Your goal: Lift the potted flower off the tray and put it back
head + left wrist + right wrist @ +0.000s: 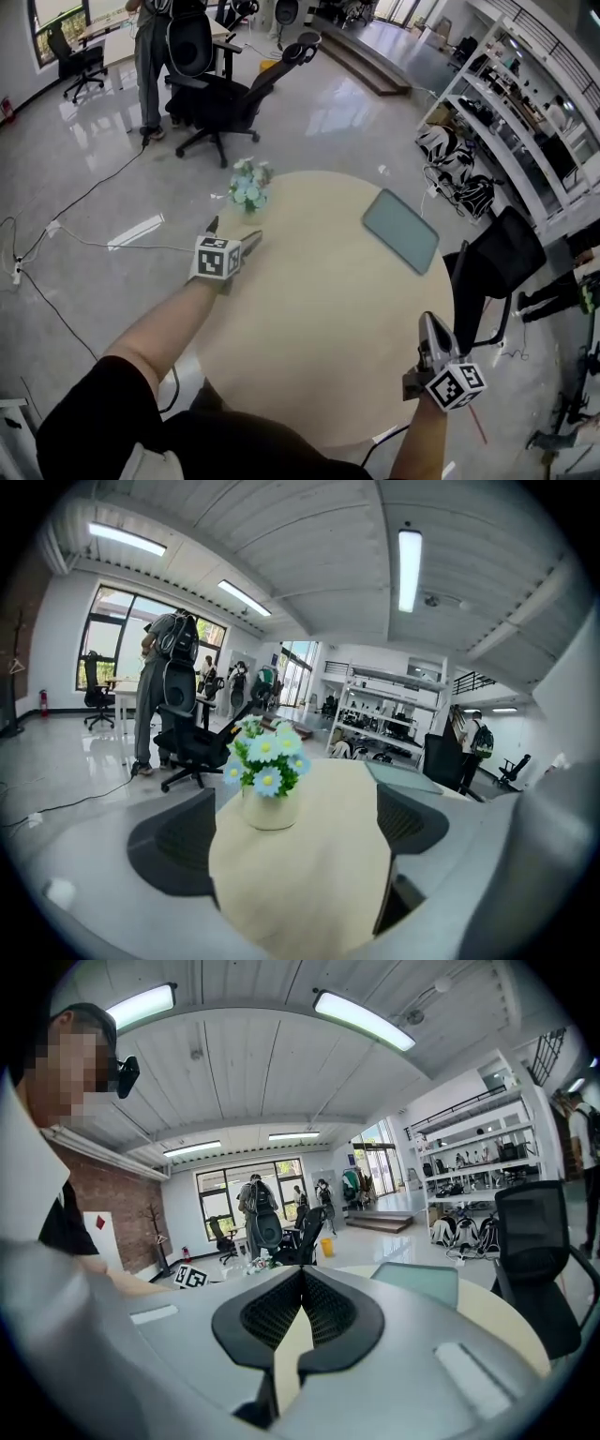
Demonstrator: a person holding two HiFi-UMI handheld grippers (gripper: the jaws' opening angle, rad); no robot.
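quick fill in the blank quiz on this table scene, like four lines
1. The potted flower stands on the round table, apart from the tray, which is ____.
2. The left gripper points at the flower with its jaws ____ (open or shut).
3. The right gripper holds nothing, and its jaws are ____ (open or shut).
4. The blooms have yellow centres and pale ____ petals.

Missing words: empty; open; shut; blue
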